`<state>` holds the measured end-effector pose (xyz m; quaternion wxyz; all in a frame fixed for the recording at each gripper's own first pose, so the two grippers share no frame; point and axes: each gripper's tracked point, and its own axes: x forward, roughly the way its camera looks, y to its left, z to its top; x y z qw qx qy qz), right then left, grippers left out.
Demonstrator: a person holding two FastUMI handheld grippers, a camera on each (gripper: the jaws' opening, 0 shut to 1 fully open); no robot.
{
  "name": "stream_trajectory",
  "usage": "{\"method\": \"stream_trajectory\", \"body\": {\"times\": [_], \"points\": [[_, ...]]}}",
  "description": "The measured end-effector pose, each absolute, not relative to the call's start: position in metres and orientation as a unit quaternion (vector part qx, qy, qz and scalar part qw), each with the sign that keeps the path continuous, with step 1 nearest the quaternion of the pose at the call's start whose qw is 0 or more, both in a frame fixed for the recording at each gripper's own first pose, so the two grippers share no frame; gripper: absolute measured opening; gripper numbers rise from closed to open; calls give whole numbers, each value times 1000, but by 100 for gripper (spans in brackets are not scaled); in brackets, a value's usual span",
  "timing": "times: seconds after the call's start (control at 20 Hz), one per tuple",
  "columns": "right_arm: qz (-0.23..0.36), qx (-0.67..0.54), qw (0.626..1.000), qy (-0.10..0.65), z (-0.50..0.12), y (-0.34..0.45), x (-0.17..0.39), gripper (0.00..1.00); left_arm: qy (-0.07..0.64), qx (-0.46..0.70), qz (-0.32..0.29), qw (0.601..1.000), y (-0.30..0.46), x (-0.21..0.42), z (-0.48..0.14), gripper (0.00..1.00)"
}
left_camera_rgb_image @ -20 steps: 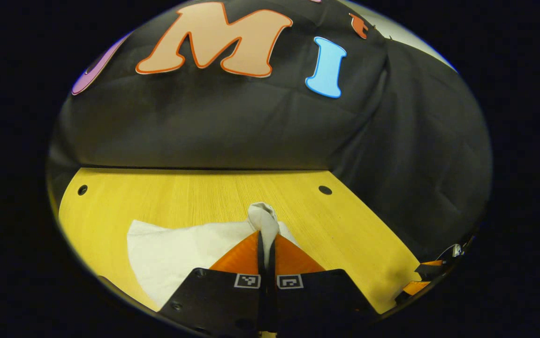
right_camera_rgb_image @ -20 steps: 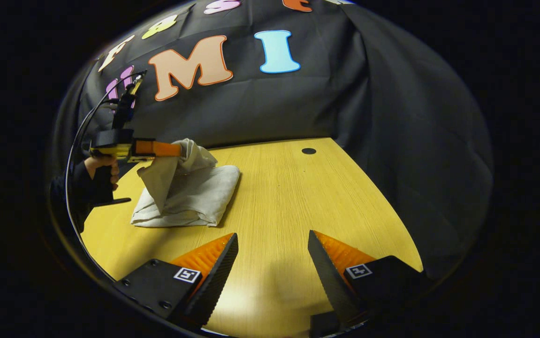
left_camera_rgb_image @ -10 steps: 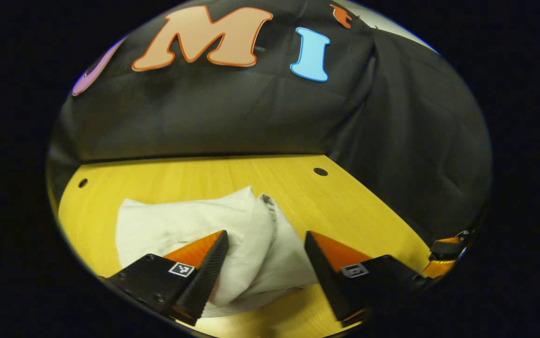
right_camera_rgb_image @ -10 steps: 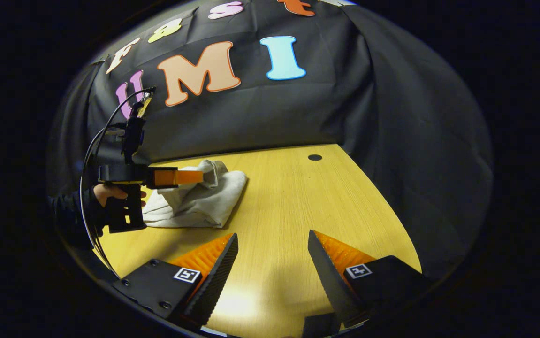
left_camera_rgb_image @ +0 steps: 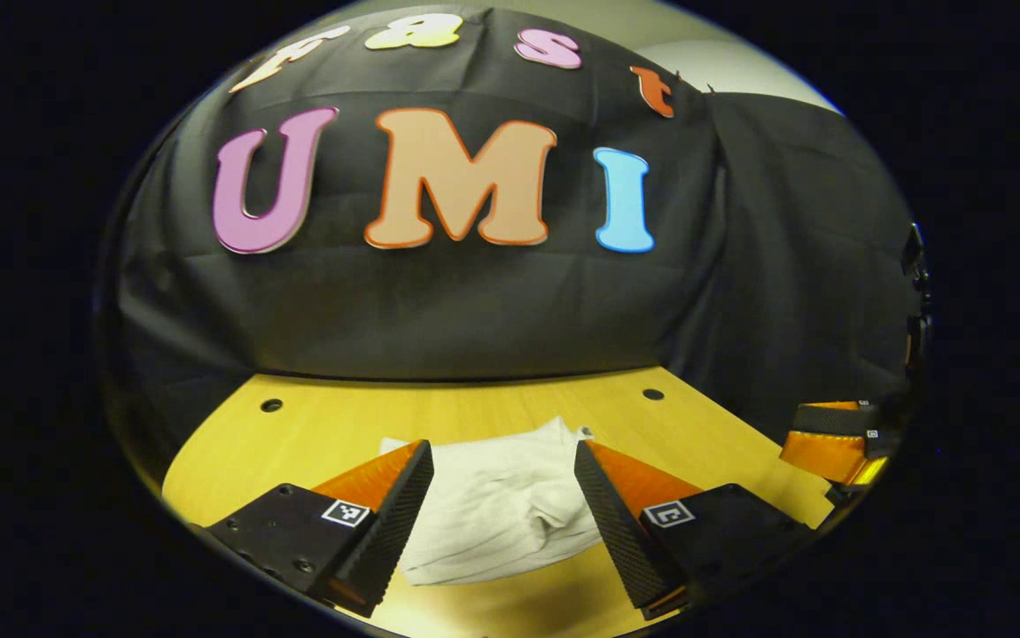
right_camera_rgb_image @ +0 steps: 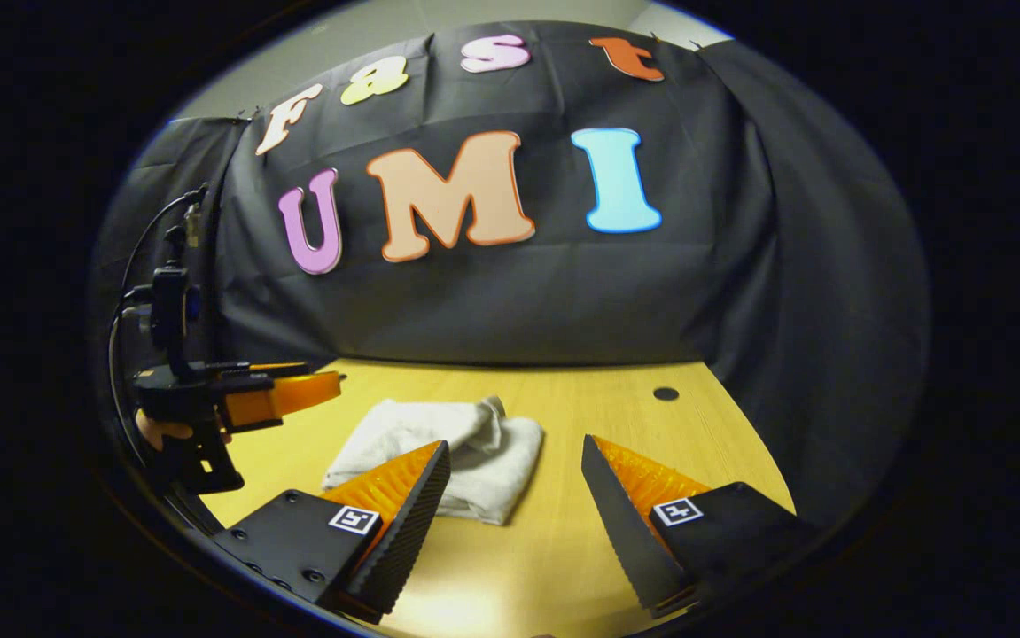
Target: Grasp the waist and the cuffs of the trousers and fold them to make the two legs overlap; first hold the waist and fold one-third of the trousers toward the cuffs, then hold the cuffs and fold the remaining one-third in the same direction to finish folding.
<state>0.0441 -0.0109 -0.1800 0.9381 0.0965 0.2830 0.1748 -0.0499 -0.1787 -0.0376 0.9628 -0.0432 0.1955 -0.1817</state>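
On the wooden table (left_camera_rgb_image: 332, 421), folded trousers (left_camera_rgb_image: 496, 496) lie ahead of both wide-open, empty grippers (left_camera_rgb_image: 502, 505) (right_camera_rgb_image: 514, 505).

Black gripper (right_camera_rgb_image: 505, 518) bodies carry square markers, screws, cables.

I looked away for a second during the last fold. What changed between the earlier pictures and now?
The left gripper let go of the trousers, opened, and drew back and up. The lifted end dropped, so the trousers lie folded on the table. The right gripper stayed open, holding nothing.
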Motion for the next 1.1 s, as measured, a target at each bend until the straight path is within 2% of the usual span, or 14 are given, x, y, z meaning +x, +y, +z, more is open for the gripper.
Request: {"method": "stream_trajectory", "body": {"times": [0.2, 0.25, 0.3, 0.4, 0.45, 0.5, 0.55, 0.6, 0.95, 1.0, 1.1], "points": [[155, 102, 958, 217, -130, 24, 68, 96, 144, -13, -136, 980, -106, -44, -10, 95], [149, 101, 963, 199, -118, 30, 73, 92, 130, -4, -124, 984, -89, -41, -1, 93], [143, 100, 967, 183, -106, 35, 79, 96, 118, 6, -114, 986, -75, -40, 8, 95], [135, 99, 973, 156, -85, 45, 82, 96, 97, 15, -99, 990, -53, -37, 23, 95], [133, 98, 975, 147, -77, 50, 85, 92, 90, 15, -95, 991, -46, -35, 28, 95], [132, 96, 976, 141, -72, 54, 88, 96, 83, 12, -91, 992, -39, -32, 33, 95], [129, 95, 978, 136, -66, 56, 88, 92, 79, 8, -88, 993, -33, -30, 38, 95], [126, 95, 979, 131, -61, 57, 90, 96, 76, 3, -84, 994, -28, -28, 42, 95], [100, 79, 986, 110, -46, 46, 93, 95, 63, 2, -81, 995, -16, -23, 52, 95], [99, 78, 986, 111, -46, 45, 93, 92, 62, -1, -81, 995, -16, -24, 52, 95], [97, 73, 987, 108, -43, 42, 93, 92, 63, -6, -80, 995, -15, -24, 53, 95]]}}
